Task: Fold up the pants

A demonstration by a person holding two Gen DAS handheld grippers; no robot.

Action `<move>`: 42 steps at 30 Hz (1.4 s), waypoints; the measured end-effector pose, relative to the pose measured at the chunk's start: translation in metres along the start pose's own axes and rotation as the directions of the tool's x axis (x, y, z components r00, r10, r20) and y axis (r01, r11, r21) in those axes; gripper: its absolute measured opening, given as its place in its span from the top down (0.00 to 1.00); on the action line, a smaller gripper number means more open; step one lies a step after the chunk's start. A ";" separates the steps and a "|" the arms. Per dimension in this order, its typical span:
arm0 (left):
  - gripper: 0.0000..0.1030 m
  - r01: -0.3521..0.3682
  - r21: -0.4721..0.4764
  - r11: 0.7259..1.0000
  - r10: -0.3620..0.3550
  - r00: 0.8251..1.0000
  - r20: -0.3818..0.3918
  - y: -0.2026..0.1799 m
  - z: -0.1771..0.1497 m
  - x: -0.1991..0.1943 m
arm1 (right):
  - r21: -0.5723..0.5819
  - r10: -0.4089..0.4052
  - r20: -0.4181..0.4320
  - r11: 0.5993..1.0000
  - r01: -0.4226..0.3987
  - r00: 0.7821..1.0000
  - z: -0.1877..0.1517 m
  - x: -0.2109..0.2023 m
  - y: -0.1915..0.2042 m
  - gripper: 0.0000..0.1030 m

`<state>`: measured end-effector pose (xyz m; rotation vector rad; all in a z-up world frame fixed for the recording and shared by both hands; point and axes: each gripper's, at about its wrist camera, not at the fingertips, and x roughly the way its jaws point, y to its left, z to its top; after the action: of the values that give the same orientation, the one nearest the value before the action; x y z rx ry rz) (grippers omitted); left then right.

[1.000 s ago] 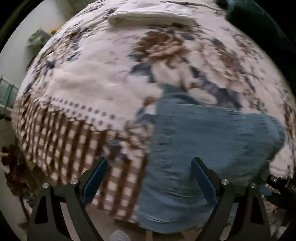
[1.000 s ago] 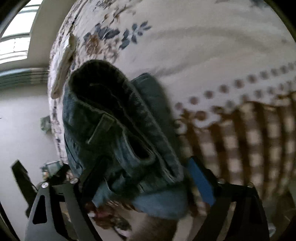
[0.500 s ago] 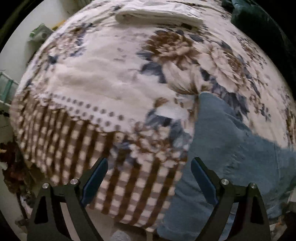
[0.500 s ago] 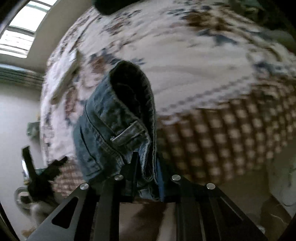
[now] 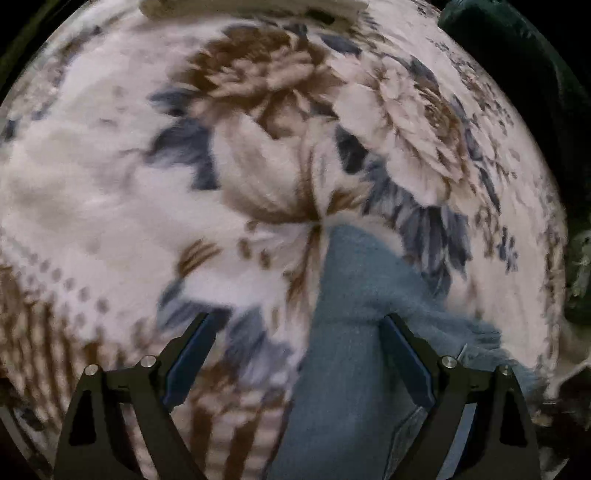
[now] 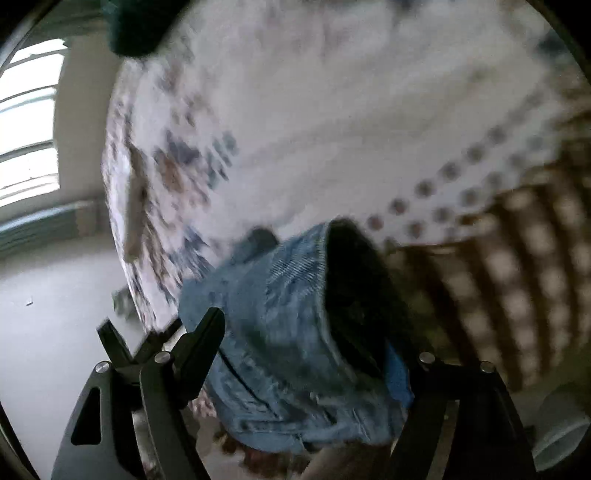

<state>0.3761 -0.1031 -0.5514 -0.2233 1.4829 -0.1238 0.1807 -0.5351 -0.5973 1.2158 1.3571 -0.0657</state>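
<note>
The blue denim pants (image 5: 347,332) lie on a flower-patterned blanket (image 5: 221,147) on the bed. In the left wrist view a leg of the pants runs from the bottom edge up to the middle. My left gripper (image 5: 295,332) is open above the blanket, its right finger (image 5: 402,354) over the denim. In the right wrist view the waistband end of the pants (image 6: 295,325) sits between my fingers, its dark opening facing right. My right gripper (image 6: 306,332) is open around it. The view is blurred.
A folded white cloth (image 5: 251,7) lies at the far edge of the bed. A dark green item (image 5: 517,74) sits at the far right. The blanket's brown checked border (image 6: 517,277) hangs over the bed edge. A window (image 6: 26,129) and pale floor (image 6: 48,314) show on the left.
My right gripper was shut on the waistband half a second ago and has opened wide. My left gripper has moved closer over the blanket toward the pants leg.
</note>
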 end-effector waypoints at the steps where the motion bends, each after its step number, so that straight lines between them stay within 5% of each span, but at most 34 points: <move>1: 0.29 0.019 0.001 1.000 -0.019 1.000 0.020 0.001 0.004 -0.001 | -0.035 -0.040 0.016 0.999 0.041 0.999 0.004 0.005 0.010 0.81; 2: 0.55 0.011 0.006 1.000 -0.012 0.999 0.031 0.001 0.008 -0.003 | -0.080 -0.075 0.039 0.994 0.078 0.996 0.004 0.003 0.020 0.90; 3: 0.70 -0.039 0.010 0.999 0.039 0.999 0.033 0.001 0.012 -0.003 | -0.135 -0.093 0.089 0.985 0.104 0.992 0.008 -0.003 0.032 0.94; 4: 0.71 -0.085 0.002 0.996 0.085 0.996 0.033 0.006 0.017 -0.001 | -0.197 -0.103 0.174 0.971 0.137 0.979 0.006 -0.020 0.049 0.94; 7: 0.70 -0.006 -0.074 0.997 0.006 1.000 -0.008 0.024 0.023 0.004 | -0.254 -0.129 0.204 0.950 0.180 0.970 0.012 -0.026 0.062 0.94; 9: 0.66 0.068 -0.104 0.992 -0.069 0.998 -0.004 0.028 0.021 -0.002 | -0.224 -0.207 0.092 0.949 0.223 0.974 0.021 -0.005 0.046 0.90; 12: 0.50 0.124 -0.097 0.988 -0.125 0.992 -0.001 0.023 0.013 -0.010 | -0.128 -0.199 0.064 0.970 0.205 0.978 0.021 -0.011 0.022 0.56; 17: 0.46 0.156 -0.034 0.987 -0.157 0.988 -0.014 0.000 0.011 -0.005 | -0.013 -0.085 0.098 0.996 0.087 0.992 -0.013 -0.046 -0.008 0.31; 22: 0.46 0.141 -0.007 0.990 -0.141 0.989 -0.049 -0.019 0.016 0.015 | 0.101 -0.107 -0.027 0.989 0.109 0.994 -0.047 -0.017 -0.048 0.31; 23: 0.46 0.134 0.004 0.991 -0.134 0.990 -0.052 -0.021 0.016 0.018 | 0.095 -0.129 -0.041 0.987 0.133 0.991 -0.051 -0.008 -0.050 0.39; 24: 0.46 0.124 0.017 0.992 -0.123 0.991 -0.054 -0.023 0.017 0.019 | 0.081 -0.183 -0.031 0.980 0.185 0.983 -0.056 -0.005 -0.050 0.77; 25: 0.45 0.126 0.022 0.992 -0.125 0.991 -0.055 -0.023 0.017 0.019 | 0.049 -0.257 -0.029 0.965 0.258 0.966 -0.061 -0.004 -0.049 0.87; 27: 0.39 0.131 0.026 0.991 -0.129 0.990 -0.062 -0.022 0.018 0.023 | 0.067 -0.311 -0.050 0.947 0.314 0.949 -0.063 -0.003 -0.060 0.86; 29: 0.39 0.136 0.020 0.990 -0.135 0.989 -0.065 -0.019 0.019 0.024 | 0.107 -0.275 -0.080 0.953 0.282 0.958 -0.057 -0.001 -0.067 0.85; 31: 0.39 0.144 0.004 0.990 -0.143 0.987 -0.069 -0.016 0.019 0.025 | 0.032 -0.294 -0.083 0.954 0.298 0.952 -0.050 -0.006 -0.050 0.82; 34: 0.39 0.161 -0.023 0.987 -0.162 0.984 -0.076 -0.014 0.021 0.029 | -0.038 -0.261 0.009 0.964 0.261 0.965 -0.037 -0.023 -0.019 0.60; 36: 0.39 0.171 -0.040 0.984 -0.174 0.982 -0.079 -0.013 0.023 0.030 | -0.073 -0.189 0.086 0.978 0.195 0.978 -0.024 -0.039 -0.001 0.24; 39: 0.40 0.191 -0.063 0.980 -0.195 0.979 -0.066 -0.007 0.022 0.022 | -0.155 -0.132 0.086 0.977 0.144 0.988 0.008 -0.028 0.018 0.21; 42: 0.41 0.185 -0.076 0.980 -0.189 0.981 -0.041 0.001 0.019 0.012 | -0.156 -0.142 -0.084 0.979 0.128 0.986 0.040 0.024 0.012 0.21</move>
<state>0.3963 -0.1034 -0.5618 -0.4208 1.5134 -0.2291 0.2231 -0.5433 -0.6180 1.0099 1.4998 -0.0011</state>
